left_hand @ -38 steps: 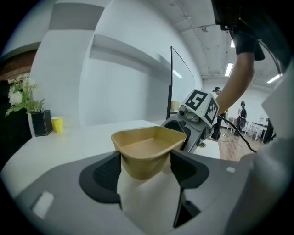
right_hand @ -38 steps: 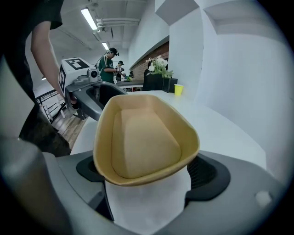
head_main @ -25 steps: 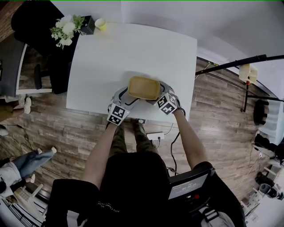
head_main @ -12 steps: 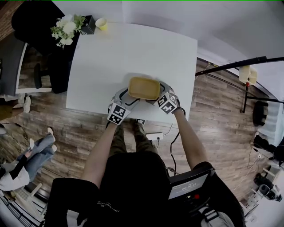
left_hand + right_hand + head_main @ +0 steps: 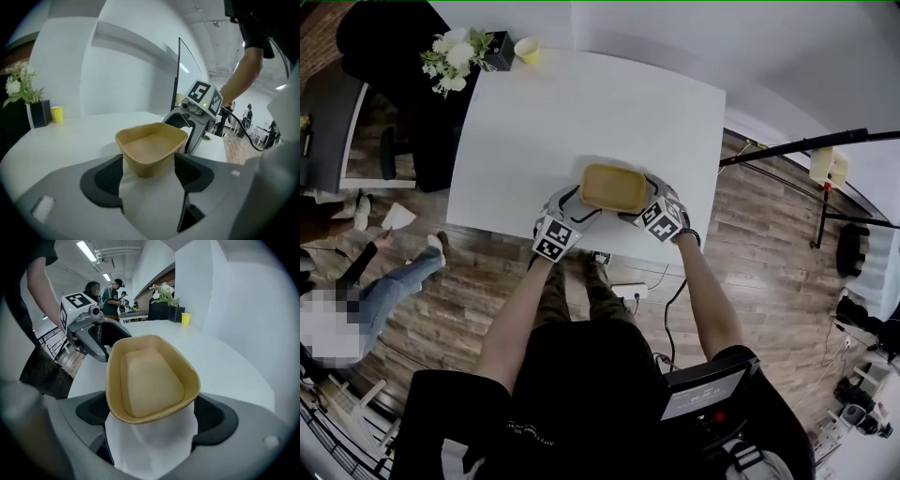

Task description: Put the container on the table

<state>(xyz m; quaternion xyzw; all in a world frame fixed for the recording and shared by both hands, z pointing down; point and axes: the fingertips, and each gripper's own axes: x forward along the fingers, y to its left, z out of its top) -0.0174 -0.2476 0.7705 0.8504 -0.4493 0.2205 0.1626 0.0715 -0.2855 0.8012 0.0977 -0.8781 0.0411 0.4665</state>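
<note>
The tan container (image 5: 613, 187) rests upright on the white table (image 5: 581, 103), close to the near edge, between the 2 grippers. The left gripper (image 5: 150, 161) has its jaws apart, flanking the container's left end. The right gripper (image 5: 150, 416) has just been opening its jaws; they stand wide, with the container's right end between them. A yellow cup (image 5: 526, 49) and a flower vase (image 5: 459, 56) stand at the far-left corner, well apart from the container. Only the head view shows a person (image 5: 380, 295) on the floor at left. The right gripper view shows the container's plain tan inside.
</note>
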